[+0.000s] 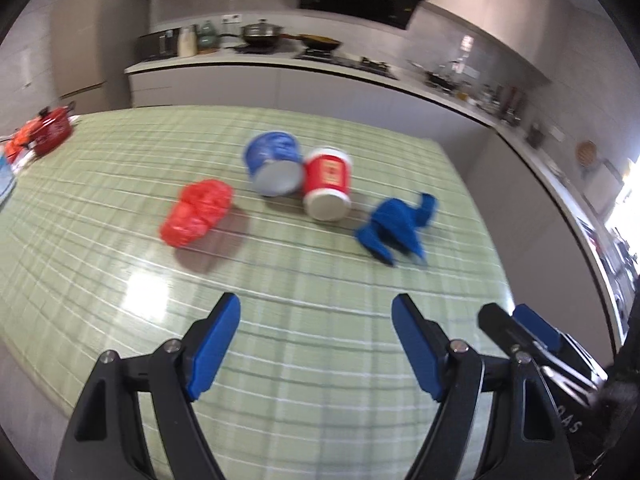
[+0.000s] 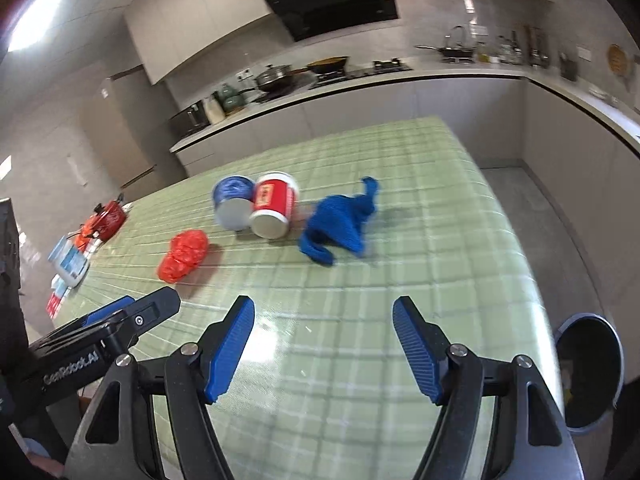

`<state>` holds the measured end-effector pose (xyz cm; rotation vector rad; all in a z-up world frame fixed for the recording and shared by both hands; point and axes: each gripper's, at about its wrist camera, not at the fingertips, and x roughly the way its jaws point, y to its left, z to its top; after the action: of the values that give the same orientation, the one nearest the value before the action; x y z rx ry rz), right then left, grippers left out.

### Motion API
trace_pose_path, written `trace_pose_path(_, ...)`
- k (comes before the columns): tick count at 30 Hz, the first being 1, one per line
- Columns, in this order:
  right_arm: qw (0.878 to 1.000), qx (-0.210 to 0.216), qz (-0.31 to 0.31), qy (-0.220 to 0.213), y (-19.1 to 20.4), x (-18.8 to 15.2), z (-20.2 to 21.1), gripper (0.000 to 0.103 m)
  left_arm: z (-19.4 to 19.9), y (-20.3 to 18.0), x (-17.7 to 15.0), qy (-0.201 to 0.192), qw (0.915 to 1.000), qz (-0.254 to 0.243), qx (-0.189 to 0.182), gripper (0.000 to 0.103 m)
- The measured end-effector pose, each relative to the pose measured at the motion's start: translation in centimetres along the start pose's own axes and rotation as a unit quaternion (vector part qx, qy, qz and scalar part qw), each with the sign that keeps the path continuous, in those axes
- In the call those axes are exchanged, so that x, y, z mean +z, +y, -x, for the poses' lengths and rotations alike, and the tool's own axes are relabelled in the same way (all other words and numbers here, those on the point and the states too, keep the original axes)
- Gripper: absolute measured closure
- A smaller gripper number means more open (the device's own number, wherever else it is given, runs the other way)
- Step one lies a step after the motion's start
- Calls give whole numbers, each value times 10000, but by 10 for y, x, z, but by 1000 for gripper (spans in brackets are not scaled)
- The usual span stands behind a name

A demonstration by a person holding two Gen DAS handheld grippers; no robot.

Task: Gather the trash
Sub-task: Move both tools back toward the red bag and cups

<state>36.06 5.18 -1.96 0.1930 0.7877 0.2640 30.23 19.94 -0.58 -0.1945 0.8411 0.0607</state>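
Note:
On the green checked table (image 1: 120, 240) (image 2: 440, 240) lie a crumpled red plastic bag (image 1: 196, 212) (image 2: 184, 254), a tipped blue cup (image 1: 274, 164) (image 2: 232, 200), a tipped red paper cup (image 1: 328, 184) (image 2: 274, 206) touching it, and a crumpled blue cloth (image 1: 396, 226) (image 2: 342, 220). My left gripper (image 1: 316, 344) hovers open over the near part of the table, nothing between its fingers. Just to its right, my right gripper (image 2: 324, 348) is open and empty too. A dark trash bin (image 2: 590, 372) stands on the floor beyond the table's right edge.
A red pot (image 1: 50, 130) (image 2: 106, 220) and white boxes (image 2: 70, 264) sit at the table's left end. The kitchen counter (image 1: 280, 64) with pans and a stove runs along the far wall and round to the right.

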Motion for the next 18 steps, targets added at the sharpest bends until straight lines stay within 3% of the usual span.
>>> trace_pose_path(6,9998,141,-65,-88,7,25,-25,29,-20,16,32,-97,9992,-16,379,24)
trace_pose_path(12,10000,-17,-33,-60,16,46,-46,29,-49,30,63,33,9994,18,333,22)
trace_pose_path(18,9992,-320,-177,-170,29,61,-69,29,-80,40,96,162,9998,-102,44,20)
